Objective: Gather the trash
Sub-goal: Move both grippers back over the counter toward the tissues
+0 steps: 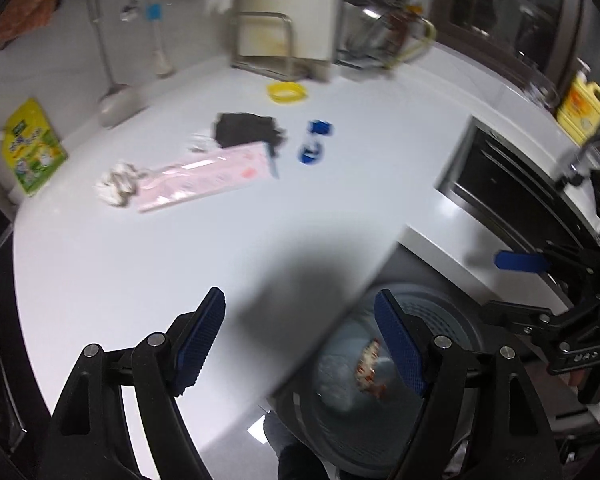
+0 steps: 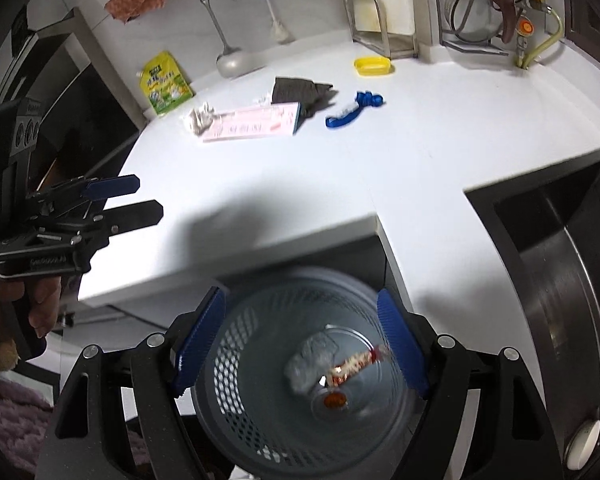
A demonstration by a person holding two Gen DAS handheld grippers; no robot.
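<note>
On the far left of the white countertop (image 2: pixel 420 152) a green and yellow refill pouch (image 2: pixel 165 83) leans against the wall; I judge it a stored product, not trash. Next right lies the litter I am here to collect: a crumpled paper wad (image 2: pixel 199 119) touching the end of a flat pink carton (image 2: pixel 256 123), a black crumpled wrapper (image 2: pixel 300 90) overlapping the carton's far end, then a blue plastic scrap (image 2: pixel 352 111) just beside it, apart from the rest. A yellow dish (image 2: pixel 373 65) sits further back, near the metal rack (image 2: pixel 368 20).

My left gripper (image 1: pixel 300 340) hovers above the counter's near edge, its blue pads spread wide with nothing between them. From the right wrist view it shows at the left margin, fingers pointed toward the litter, which suggests it is placed for the next reach.

My right gripper (image 2: pixel 302 342) hangs directly over the grey perforated wastebasket (image 2: pixel 236 360), which stands on the floor below the counter's cut-out. Its jaws are likewise spread and empty. In the basket bottom lie a grey crumpled lump (image 2: pixel 310 362), a red and white wrapper (image 2: pixel 356 366) and a small orange piece (image 2: pixel 335 401). I judge the position as a drop point: items released here fall straight in.

The sink (image 2: pixel 560 280) occupies the far right.

Four pieces remain on the counter, well apart from the basket.
</note>
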